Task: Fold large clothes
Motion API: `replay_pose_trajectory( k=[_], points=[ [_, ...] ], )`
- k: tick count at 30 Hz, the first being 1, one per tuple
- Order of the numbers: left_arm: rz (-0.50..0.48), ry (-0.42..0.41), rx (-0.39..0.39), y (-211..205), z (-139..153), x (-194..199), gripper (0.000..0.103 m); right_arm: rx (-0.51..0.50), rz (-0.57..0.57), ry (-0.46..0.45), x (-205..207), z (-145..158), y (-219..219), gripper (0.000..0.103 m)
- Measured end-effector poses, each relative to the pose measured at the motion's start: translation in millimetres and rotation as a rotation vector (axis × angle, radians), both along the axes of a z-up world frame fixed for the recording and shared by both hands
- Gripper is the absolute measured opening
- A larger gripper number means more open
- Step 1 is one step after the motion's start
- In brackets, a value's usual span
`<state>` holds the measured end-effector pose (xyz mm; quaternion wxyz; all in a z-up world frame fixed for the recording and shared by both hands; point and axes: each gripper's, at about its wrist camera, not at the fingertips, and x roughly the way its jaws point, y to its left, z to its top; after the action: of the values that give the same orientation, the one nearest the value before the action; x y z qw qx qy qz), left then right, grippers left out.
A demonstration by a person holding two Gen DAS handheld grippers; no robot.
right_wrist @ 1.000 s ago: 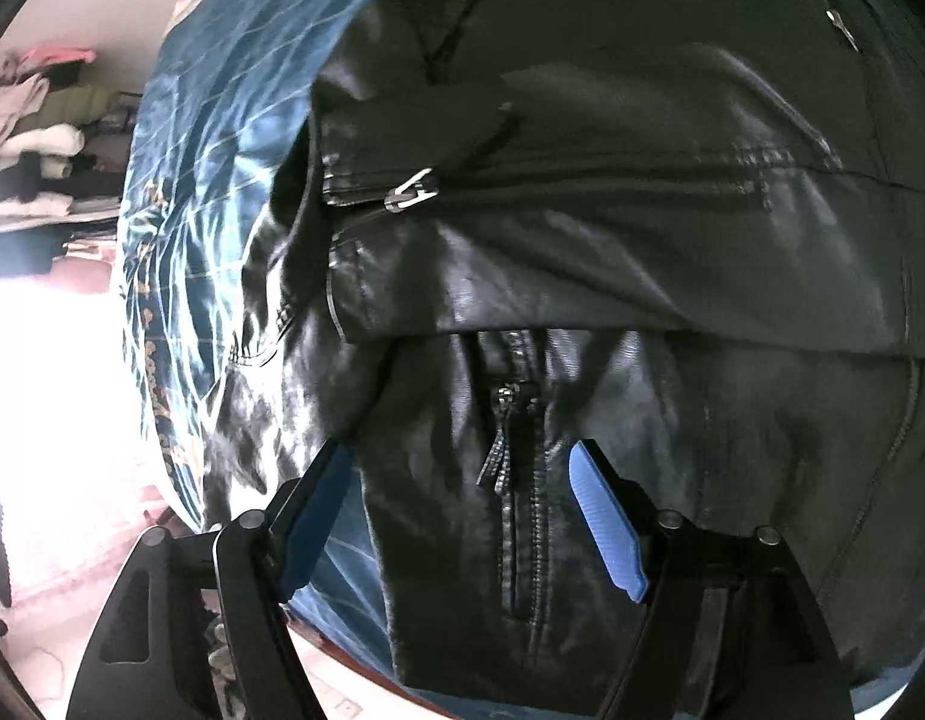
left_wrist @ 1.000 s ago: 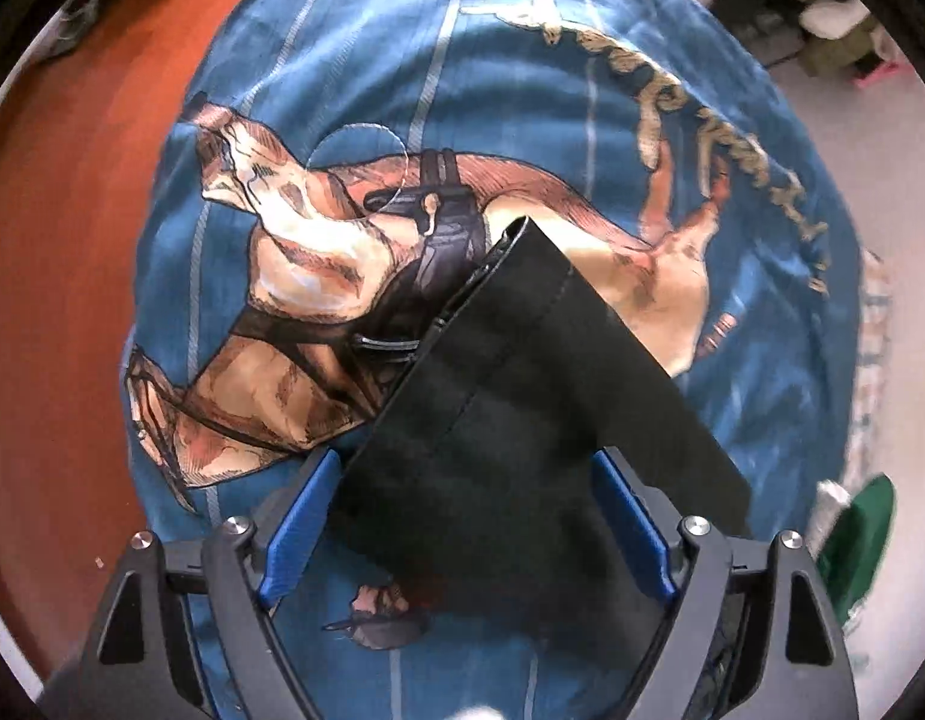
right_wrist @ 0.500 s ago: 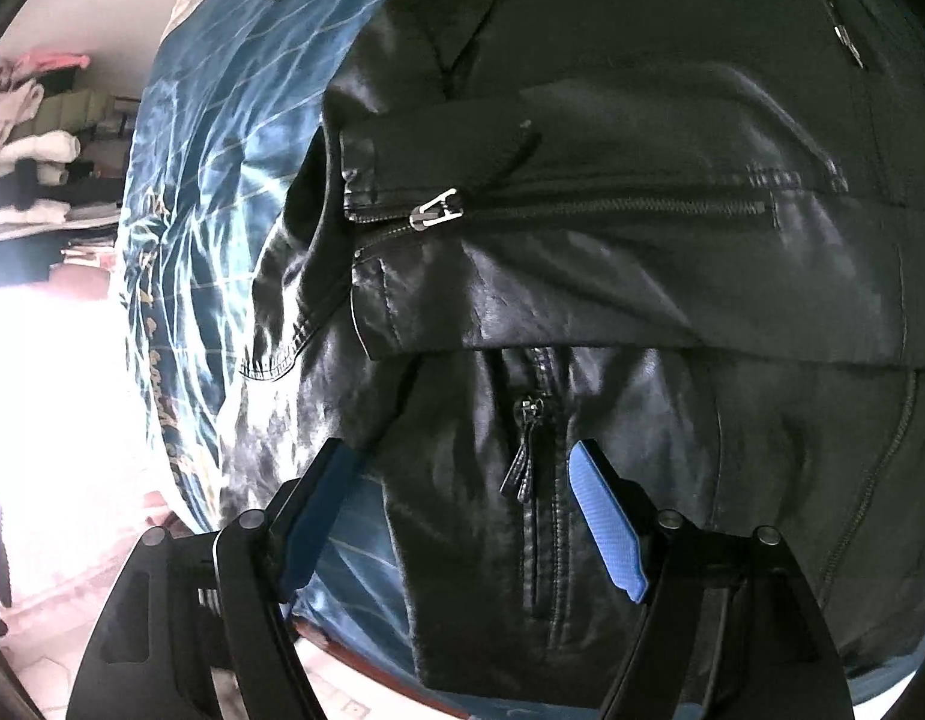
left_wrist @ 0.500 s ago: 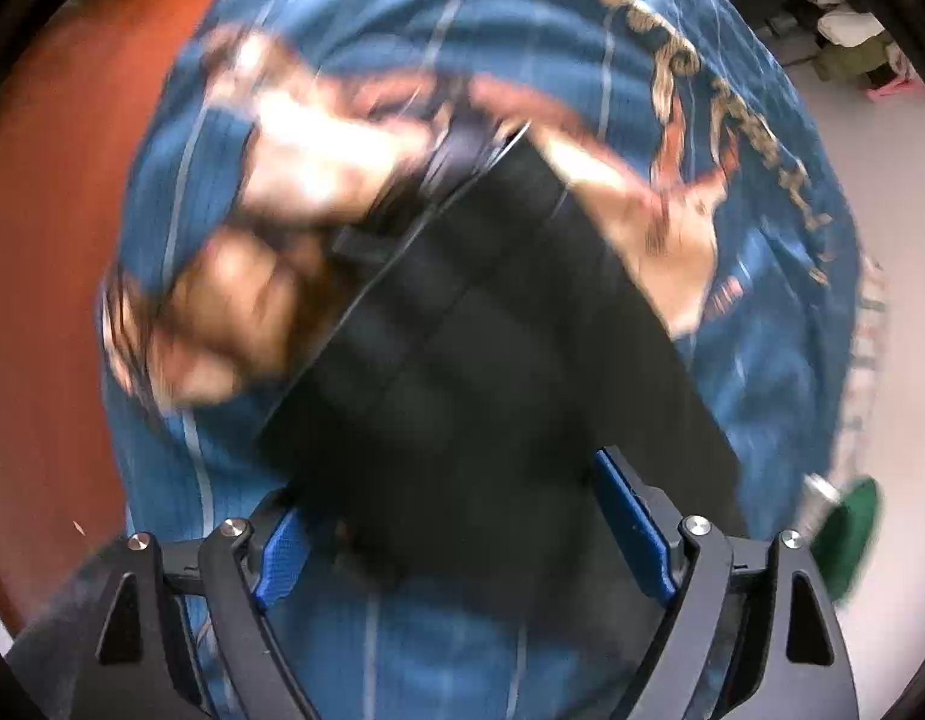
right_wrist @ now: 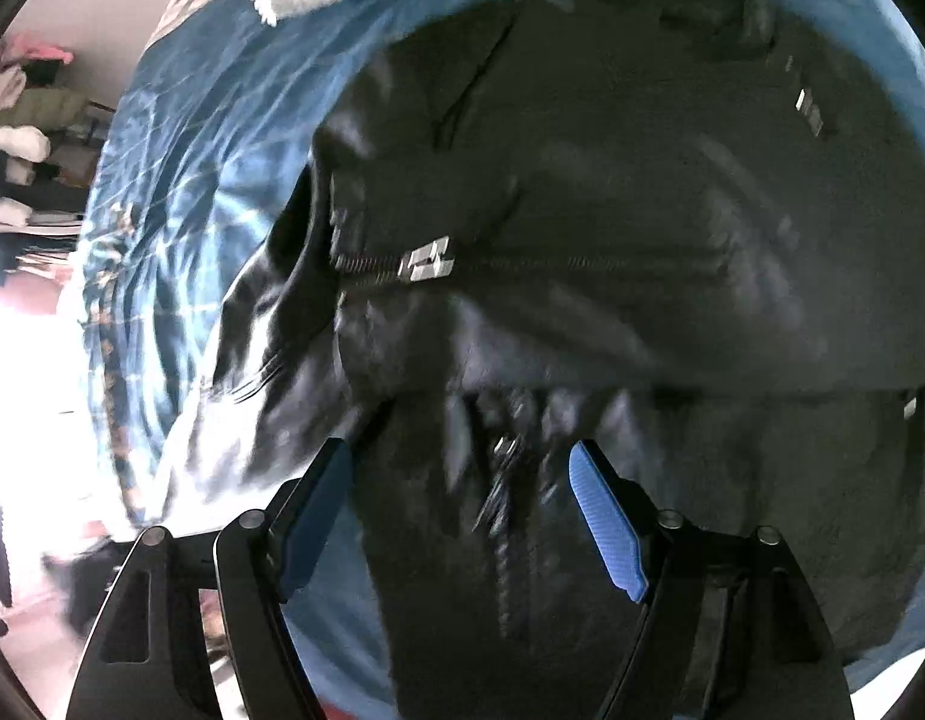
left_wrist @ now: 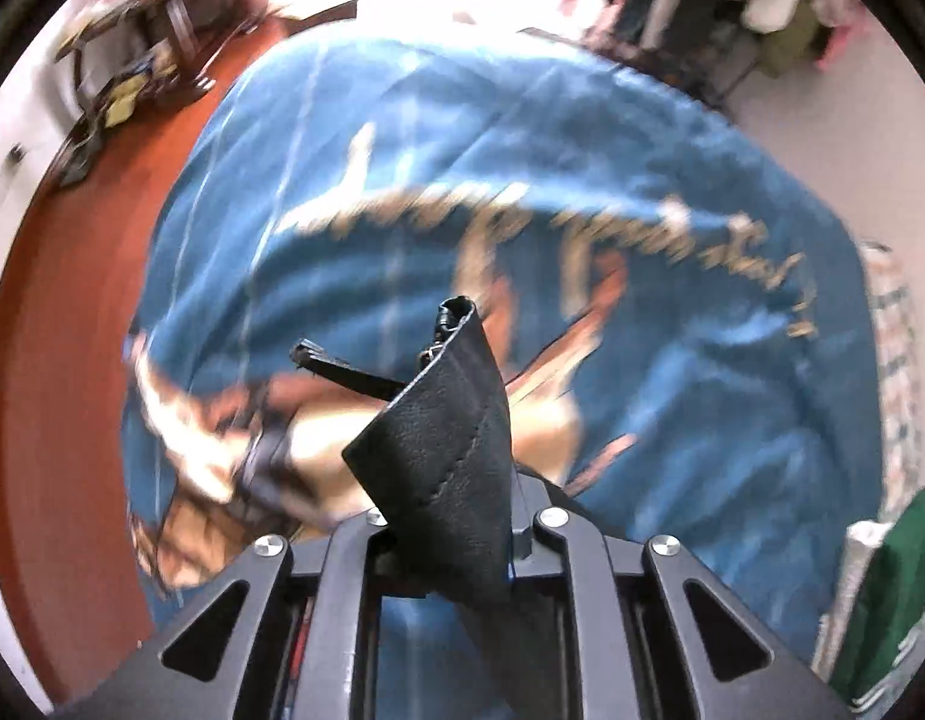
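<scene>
black leather jacket (right_wrist: 582,300) lies spread on the blue printed bedspread (left_wrist: 672,360), its sleeve cuff (left_wrist: 444,450) clamped in the left gripper (left_wrist: 450,534) above the bed, while the right gripper (right_wrist: 462,516), jaws apart and empty, hovers just over the front zipper (right_wrist: 504,480).

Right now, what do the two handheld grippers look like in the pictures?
Both are black, angular linkage frames with triangular cut-outs and round silver pivot bolts. The right gripper has two long fingers faced with ribbed blue pads. On the left gripper the pads are hidden. No cables, markings or sleeves are visible.
</scene>
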<state>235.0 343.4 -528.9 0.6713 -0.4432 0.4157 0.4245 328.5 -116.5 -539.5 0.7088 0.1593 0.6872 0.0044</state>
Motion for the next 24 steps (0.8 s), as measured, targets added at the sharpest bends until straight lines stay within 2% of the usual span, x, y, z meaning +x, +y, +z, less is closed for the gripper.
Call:
replay_pose_trajectory(
  k=[4, 6, 7, 9, 12, 14, 15, 17, 18, 19, 21, 24],
  points=[
    [-0.064, -0.079, 0.032, 2.4, 27.4, 12.9, 0.011, -0.161, 0.003, -0.05, 24.0, -4.3, 4.1, 0.075],
    [-0.108, -0.105, 0.056, 6.5, 38.1, 31.7, 0.01, -0.156, -0.01, -0.035, 37.6, -20.6, 6.1, 0.064],
    [-0.138, -0.123, 0.069, 4.5, 45.3, 40.8, 0.01, -0.131, -0.007, 0.017, 47.1, -40.0, 10.7, 0.06],
    [-0.206, -0.132, 0.102, -3.7, 54.2, 56.1, 0.01, -0.129, 0.018, 0.08, 58.6, -64.0, 18.6, 0.059],
    [-0.332, -0.145, 0.192, -24.9, 76.1, 82.0, 0.01, -0.099, 0.006, 0.098, 65.5, -64.0, 10.2, 0.059],
    [-0.432, -0.151, 0.276, -47.5, 94.3, 95.6, 0.01, -0.084, -0.013, 0.082, 62.4, -49.9, -6.4, 0.061],
    [-0.492, -0.153, 0.324, -64.1, 104.6, 104.3, 0.01, -0.114, -0.013, 0.076, 60.0, -43.6, -13.7, 0.068],
    [-0.59, -0.158, 0.393, -93.7, 117.4, 120.6, 0.01, -0.229, 0.012, 0.045, 53.4, -28.1, -29.7, 0.079],
    [-0.64, -0.158, 0.425, -109.5, 123.2, 128.8, 0.01, -0.337, 0.051, 0.026, 49.9, -19.8, -38.5, 0.081],
    [-0.691, -0.168, 0.452, -130.6, 130.0, 135.7, 0.009, -0.4, 0.079, 0.008, 47.7, -15.3, -43.8, 0.081],
    [-0.795, -0.185, 0.484, -172.3, 137.2, 148.4, 0.009, -0.48, 0.099, -0.026, 43.0, -7.7, -63.1, 0.083],
    [-0.961, -0.215, 0.497, -244.8, 143.8, 162.4, 0.009, -0.494, 0.074, -0.05, 37.9, -3.6, -98.0, 0.085]
  ],
)
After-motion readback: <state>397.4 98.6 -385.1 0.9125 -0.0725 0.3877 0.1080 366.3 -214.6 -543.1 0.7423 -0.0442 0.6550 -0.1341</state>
